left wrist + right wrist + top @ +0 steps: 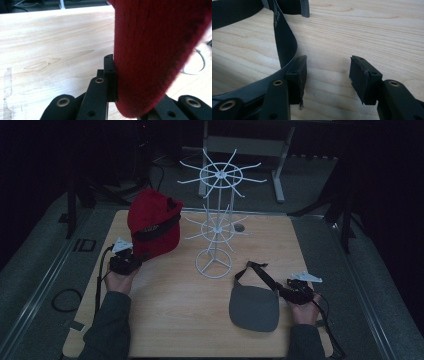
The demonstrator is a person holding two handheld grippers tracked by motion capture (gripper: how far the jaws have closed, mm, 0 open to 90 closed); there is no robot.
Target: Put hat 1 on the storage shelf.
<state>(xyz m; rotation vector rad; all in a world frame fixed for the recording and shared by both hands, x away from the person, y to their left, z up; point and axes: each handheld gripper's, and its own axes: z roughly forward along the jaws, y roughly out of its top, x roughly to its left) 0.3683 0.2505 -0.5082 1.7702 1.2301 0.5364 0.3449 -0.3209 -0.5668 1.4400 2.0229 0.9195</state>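
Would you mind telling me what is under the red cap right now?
The red cap is lifted by the left tongs, shut on its edge. In the left gripper view bare wooden table shows beside it; the surface directly beneath it is covered by the cap.

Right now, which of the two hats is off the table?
The red cap, clamped in the left gripper and lifted. The grey visor lies flat by the open right gripper.

You see a white wire rack (216,220) standing upright at the centre of the wooden tabletop (165,320); a black cable loop (66,300) lies on the floor, near left.
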